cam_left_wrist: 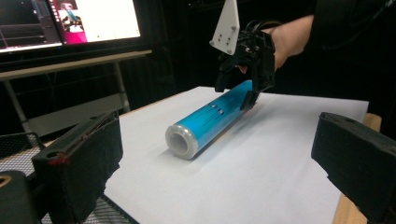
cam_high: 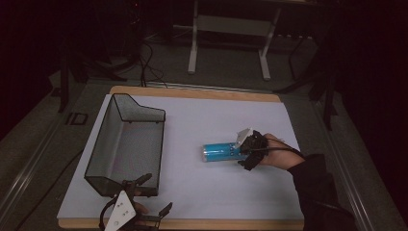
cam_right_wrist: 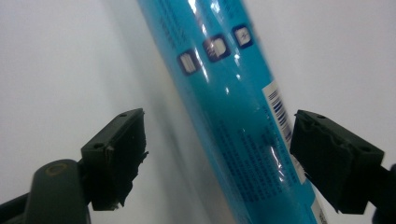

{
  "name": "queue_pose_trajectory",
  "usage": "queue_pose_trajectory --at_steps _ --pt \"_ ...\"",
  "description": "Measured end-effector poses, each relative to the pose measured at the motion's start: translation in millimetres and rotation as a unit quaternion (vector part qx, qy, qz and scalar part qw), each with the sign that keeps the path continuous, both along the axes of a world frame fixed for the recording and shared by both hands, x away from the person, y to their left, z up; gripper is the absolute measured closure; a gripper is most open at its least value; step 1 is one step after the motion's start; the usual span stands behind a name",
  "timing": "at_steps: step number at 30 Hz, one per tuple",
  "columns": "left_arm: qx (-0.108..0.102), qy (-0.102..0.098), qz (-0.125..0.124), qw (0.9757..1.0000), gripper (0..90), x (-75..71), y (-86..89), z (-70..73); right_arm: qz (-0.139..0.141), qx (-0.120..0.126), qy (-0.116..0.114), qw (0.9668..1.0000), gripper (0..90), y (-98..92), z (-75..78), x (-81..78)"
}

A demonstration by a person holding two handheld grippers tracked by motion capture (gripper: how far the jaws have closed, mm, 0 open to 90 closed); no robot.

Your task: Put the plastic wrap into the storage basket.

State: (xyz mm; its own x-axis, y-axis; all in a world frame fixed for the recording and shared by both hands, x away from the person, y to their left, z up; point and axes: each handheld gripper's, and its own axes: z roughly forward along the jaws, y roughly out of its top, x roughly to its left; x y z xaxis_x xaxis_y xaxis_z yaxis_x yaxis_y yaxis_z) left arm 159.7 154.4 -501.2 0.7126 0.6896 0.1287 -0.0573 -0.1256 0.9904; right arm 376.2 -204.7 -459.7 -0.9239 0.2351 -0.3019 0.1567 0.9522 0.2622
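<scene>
While a black wire-mesh basket (cam_high: 126,144) stands on the left of the white sheet (cam_high: 192,192), the left gripper (cam_high: 144,199) hangs at the near edge just beside the basket's near end, its jaws spread wide and holding nothing. Right of centre, a blue cylinder (cam_high: 219,152) lies on its side on the sheet. At its right end the right gripper (cam_high: 246,153), jaws parted, straddles the cylinder without clamping it.
</scene>
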Motion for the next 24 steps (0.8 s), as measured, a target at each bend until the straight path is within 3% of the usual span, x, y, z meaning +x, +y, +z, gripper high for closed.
queue_pose_trajectory --at_steps 1,3,4,5,10,11,15,17,19,20,21,23,24 --pt "0.0 0.0 0.0 1.0 2.2 0.0 0.0 0.0 0.0 0.0 0.0 1.0 18.0 0.0 0.0 0.0" --pt "0.002 0.0 0.002 1.0 2.3 0.1 0.1 -0.5 0.011 -0.039 0.019 0.999 18.0 7.0 -0.9 7.1" --pt "0.003 -0.001 0.004 1.0 2.3 0.2 0.0 -0.6 0.011 -0.039 0.019 0.999 18.0 7.0 -0.9 7.1" --pt "0.004 -0.001 0.004 1.0 2.3 0.1 0.1 -0.6 0.023 -0.058 0.014 0.9979 18.1 11.9 -0.3 10.9" --pt "-0.001 0.002 0.007 1.0 2.3 -0.2 0.6 -0.8 0.05 -0.077 0.02 0.9955 22.2 20.2 1.3 17.9" --pt "-0.003 0.004 0.008 1.0 2.3 -0.3 0.9 -0.8 0.061 -0.099 0.032 0.9928 22.2 24.5 -2.8 21.0" --pt "-0.007 0.006 0.01 0.9999 2.3 -1.9 1.9 -0.9 0.082 -0.142 0.031 0.986 22.5 31.2 -11.9 26.5" --pt "-0.007 0.007 0.011 0.9999 2.3 -2.5 2.4 -0.9 0.083 -0.147 0.035 0.985 23.0 32.5 -12.9 28.7" --pt "-0.01 0.008 0.014 0.9998 2.3 -4.6 3.8 -1.3 0.114 -0.148 0.018 0.9823 26.0 35.3 -14.5 31.5" --pt "-0.01 0.008 0.014 0.9998 2.3 -4.6 3.8 -1.3 0.114 -0.148 0.018 0.9823 26.0 35.3 -14.5 31.5" --pt "-0.011 0.008 0.017 0.9998 2.3 -5.4 4.1 -1.4 0.123 -0.15 0.018 0.9809 27.1 36.7 -16.5 32.5" --pt "-0.012 0.009 0.024 0.9996 2.3 -6.9 5.9 -1.2 0.144 -0.171 0.018 0.9745 27.4 40.4 -23.4 33.5" --pt "-0.012 0.009 0.024 0.9996 2.3 -6.9 5.9 -1.2 0.144 -0.171 0.018 0.9745 27.4 40.4 -23.4 33.5"
